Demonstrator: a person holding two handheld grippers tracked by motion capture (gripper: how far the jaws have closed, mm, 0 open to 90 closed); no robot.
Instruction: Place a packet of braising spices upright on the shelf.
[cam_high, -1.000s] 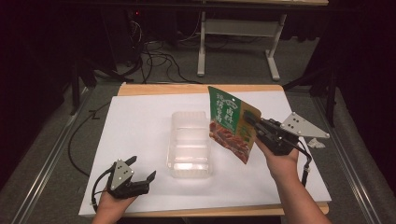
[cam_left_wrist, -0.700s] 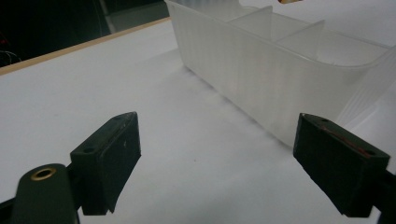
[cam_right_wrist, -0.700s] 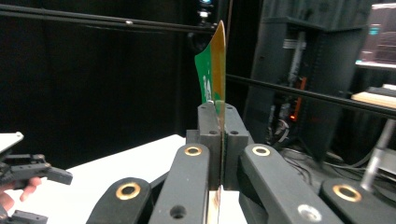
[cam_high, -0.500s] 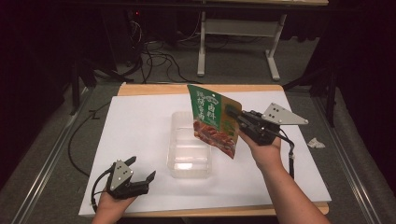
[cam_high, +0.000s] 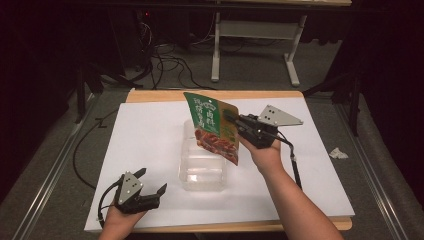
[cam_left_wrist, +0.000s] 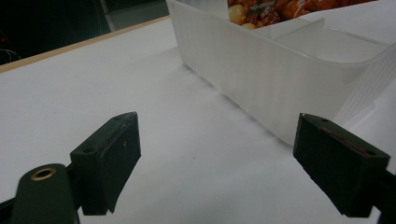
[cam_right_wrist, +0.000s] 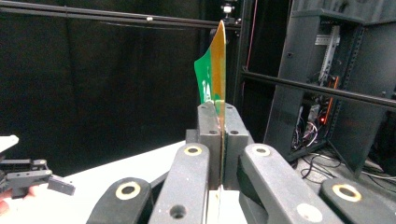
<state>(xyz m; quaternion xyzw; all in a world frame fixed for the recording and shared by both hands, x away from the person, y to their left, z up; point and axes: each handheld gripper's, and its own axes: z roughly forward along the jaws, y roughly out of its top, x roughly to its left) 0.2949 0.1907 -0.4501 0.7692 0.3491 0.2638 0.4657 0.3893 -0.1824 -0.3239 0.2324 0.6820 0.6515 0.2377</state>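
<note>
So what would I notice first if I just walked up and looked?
Probably the bright green food pouch, held up in the air by the right gripper just over the clear plastic container in the middle of the white table. The left gripper sits open near the table's front edge.

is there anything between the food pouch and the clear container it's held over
Nothing visible. The right gripper holds the pouch above the clear container, whose near compartment looks empty. The left gripper rests open, apart from it.

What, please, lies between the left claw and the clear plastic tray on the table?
Nothing: in the left gripper view, bare white tabletop runs from the open left claw to the tray wall. The high view shows the same gap.
</note>
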